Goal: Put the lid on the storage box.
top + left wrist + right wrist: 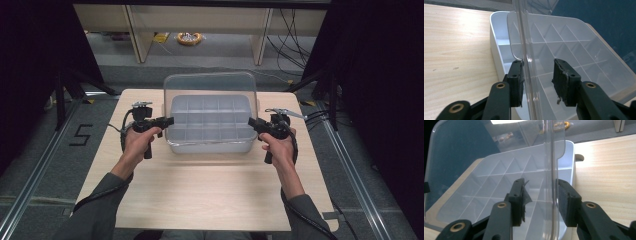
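Observation:
A translucent compartment box [210, 142] sits at the middle of the wooden table, its several cells empty. Its clear lid [210, 85] stands raised above the back of the box. My left gripper [169, 121] is at the lid's left edge and my right gripper [251, 121] at its right edge. In the left gripper view the lid's edge [522, 35] runs between the jaws of the left gripper [536, 77], close to the left pad, with a gap to the right pad. In the right gripper view the lid's edge [549, 157] passes between the jaws of the right gripper [540, 197], near the right pad and apart from the left one.
Bare wooden tabletop [210, 190] stretches from the box to the near edge. Behind the table stand pale shelf legs [137, 35] and a yellow cable coil [189, 38] on the floor. Dark curtains flank both sides, and a "5" marking [80, 135] is on the floor at left.

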{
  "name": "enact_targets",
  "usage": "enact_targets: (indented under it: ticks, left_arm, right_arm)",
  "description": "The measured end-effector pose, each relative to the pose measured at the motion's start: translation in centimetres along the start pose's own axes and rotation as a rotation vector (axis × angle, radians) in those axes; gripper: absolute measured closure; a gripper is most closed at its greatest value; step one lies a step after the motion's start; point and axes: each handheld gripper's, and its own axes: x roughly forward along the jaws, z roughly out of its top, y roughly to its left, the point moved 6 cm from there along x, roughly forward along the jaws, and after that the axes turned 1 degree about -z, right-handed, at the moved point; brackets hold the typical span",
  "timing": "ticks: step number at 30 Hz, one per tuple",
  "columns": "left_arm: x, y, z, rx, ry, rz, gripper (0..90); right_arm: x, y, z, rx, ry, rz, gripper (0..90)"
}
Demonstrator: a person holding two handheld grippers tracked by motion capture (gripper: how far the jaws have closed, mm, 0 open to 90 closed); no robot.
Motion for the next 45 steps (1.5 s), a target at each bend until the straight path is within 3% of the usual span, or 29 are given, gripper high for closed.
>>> enact_targets:
  ticks: [2, 3, 4, 5, 6, 7, 9, 11, 12, 14, 15, 17, 19, 20, 21, 24, 25, 27, 28, 29, 33, 38, 39, 45]
  left_arm:
    - [0.3, 0.2, 0.1, -0.001, 0.004, 0.002, 59.9]
    - [0.5, 0.3, 0.2, -0.001, 0.006, 0.006, 59.9]
    - [0.6, 0.4, 0.1, 0.005, 0.019, 0.009, 59.9]
    - [0.8, 0.5, 0.1, 0.005, 0.025, 0.010, 59.8]
    - [1.0, 0.4, 0.1, -0.015, 0.020, 0.008, 59.7]
    - [1.2, 0.5, 0.1, -0.018, 0.019, 0.012, 59.6]
    - [1.5, 0.6, 0.1, -0.028, 0.023, 0.014, 59.3]
    - [1.7, 0.8, 0.1, -0.015, 0.039, 0.021, 59.1]
    - [1.8, 0.8, 0.1, -0.014, 0.044, 0.018, 59.1]
    - [2.1, 0.9, 0.2, -0.029, 0.035, 0.022, 58.9]
    - [2.2, 0.9, 0.3, -0.036, 0.034, 0.022, 58.8]
    - [2.3, 1.1, 0.2, -0.035, 0.037, 0.026, 58.6]
    - [2.4, 1.4, 0.0, -0.035, 0.050, 0.024, 58.2]
    - [2.5, 1.5, -0.1, -0.036, 0.054, 0.025, 57.9]
    - [2.6, 1.5, -0.1, -0.036, 0.057, 0.024, 57.6]
    - [3.0, 1.7, -0.3, -0.040, 0.066, 0.025, 56.6]
    - [3.2, 1.7, -0.4, -0.049, 0.067, 0.020, 56.2]
    - [3.4, 1.9, -0.6, -0.060, 0.072, 0.014, 56.1]
    - [3.5, 2.0, -0.7, -0.060, 0.076, 0.010, 56.0]
    - [3.6, 2.1, -0.8, -0.064, 0.080, 0.008, 55.7]
    - [3.9, 2.1, -0.8, -0.073, 0.062, 0.011, 54.6]
    - [3.9, 2.0, -0.9, -0.043, 0.066, 0.019, 52.8]
    - [3.8, 2.0, -1.0, -0.036, 0.071, 0.018, 52.3]
    - [3.9, 1.9, -1.1, -0.019, 0.056, 0.036, 49.8]
  right_arm:
    - [0.4, 0.0, 0.0, 0.023, 0.012, 0.004, 60.9]
    - [0.7, -0.3, 0.0, 0.009, 0.010, -0.003, 60.8]
    - [0.8, -0.1, -0.1, 0.047, 0.019, -0.008, 60.7]
    - [0.9, -0.3, -0.1, 0.027, 0.017, -0.001, 60.6]
    - [1.1, -0.3, -0.2, 0.050, 0.019, -0.010, 60.6]
    - [1.3, -0.6, -0.2, 0.026, 0.017, -0.012, 60.5]
    - [1.5, -0.8, -0.4, 0.024, 0.024, -0.022, 60.5]
    - [1.7, -0.9, -0.5, 0.030, 0.021, -0.028, 60.4]
    - [1.7, -0.6, -0.7, 0.085, 0.039, -0.029, 60.4]
    - [1.9, -0.7, -0.7, 0.080, 0.041, -0.030, 60.3]
    - [2.1, -1.1, -0.7, 0.041, 0.033, -0.031, 60.3]
    - [2.2, -0.8, -0.9, 0.086, 0.048, -0.027, 60.0]
    - [2.2, -0.6, -1.1, 0.098, 0.056, -0.024, 59.7]
    - [2.5, -0.9, -1.1, 0.071, 0.048, -0.029, 59.6]
    - [2.4, -0.5, -1.3, 0.128, 0.067, -0.019, 59.2]
    - [2.3, -0.1, -1.7, 0.209, 0.107, -0.030, 58.9]
    - [2.6, -0.6, -1.6, 0.155, 0.077, -0.033, 58.8]
    - [2.8, -1.1, -1.7, 0.122, 0.063, -0.028, 58.7]
    - [3.0, -1.8, -1.6, 0.052, 0.042, -0.031, 58.7]
    - [3.0, -1.7, -1.8, 0.074, 0.050, -0.031, 58.6]
    - [3.2, -1.8, -1.9, 0.081, 0.052, -0.028, 58.4]
    - [3.2, -1.7, -2.0, 0.105, 0.058, -0.034, 58.4]
    - [3.2, -1.4, -2.0, 0.133, 0.063, -0.031, 58.4]
    - [3.2, -1.4, -2.0, 0.125, 0.061, -0.034, 58.3]
